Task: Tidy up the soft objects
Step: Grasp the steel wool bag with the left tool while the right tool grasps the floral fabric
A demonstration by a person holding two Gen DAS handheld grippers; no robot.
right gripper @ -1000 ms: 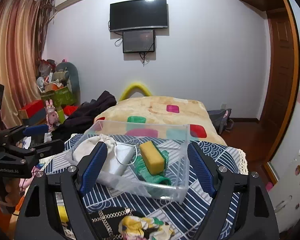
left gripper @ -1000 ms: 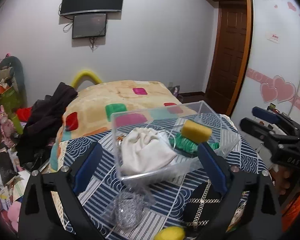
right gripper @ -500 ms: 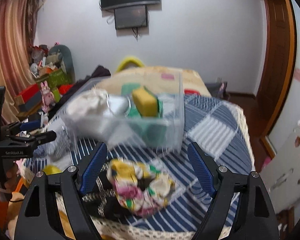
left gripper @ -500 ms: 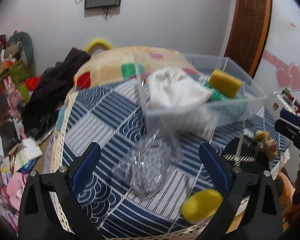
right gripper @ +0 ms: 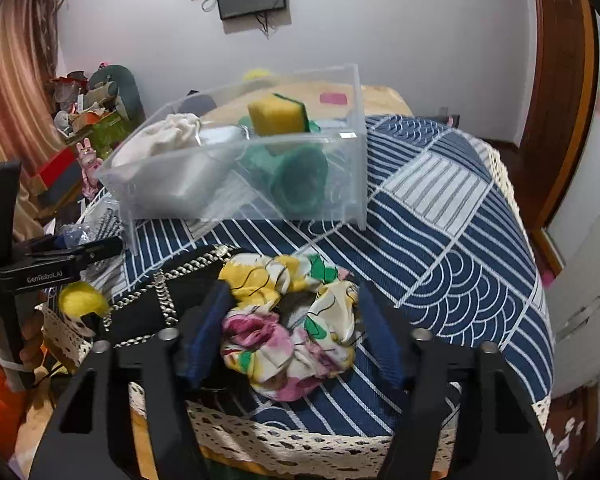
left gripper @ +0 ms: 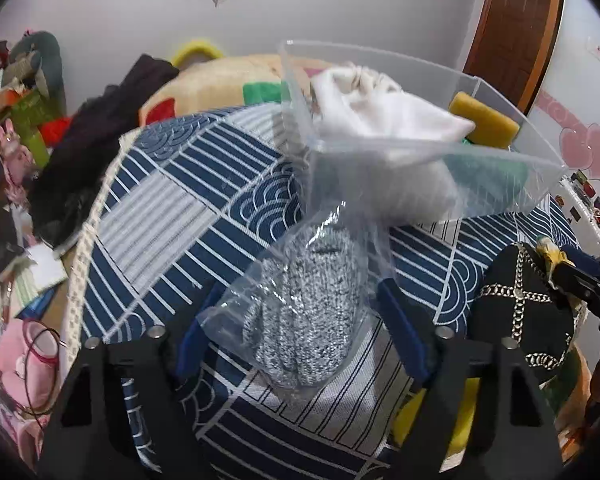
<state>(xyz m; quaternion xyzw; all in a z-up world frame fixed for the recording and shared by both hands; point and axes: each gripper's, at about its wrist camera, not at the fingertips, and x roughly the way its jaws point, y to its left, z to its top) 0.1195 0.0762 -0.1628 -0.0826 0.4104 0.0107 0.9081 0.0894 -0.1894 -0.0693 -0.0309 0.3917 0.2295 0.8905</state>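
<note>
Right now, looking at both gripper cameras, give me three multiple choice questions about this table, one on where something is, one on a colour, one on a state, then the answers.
1. Where is the yellow sponge?
A. inside the clear bin
B. on the floor
C. on the black bag

2. What colour is the knit item sealed in the plastic bag?
A. red
B. speckled grey
C. plain orange

3. How does the floral scrunchie stand to the right gripper?
A. hanging lifted in the air
B. lying on the table between the closing jaws
C. dropped into the bin

Answers:
1 A, the sponge sits on green cloth behind the bin's clear wall.
2 B, grey speckled knit shows through the plastic.
3 B, it rests on the blue patterned tablecloth with a blue finger on each side.
</note>
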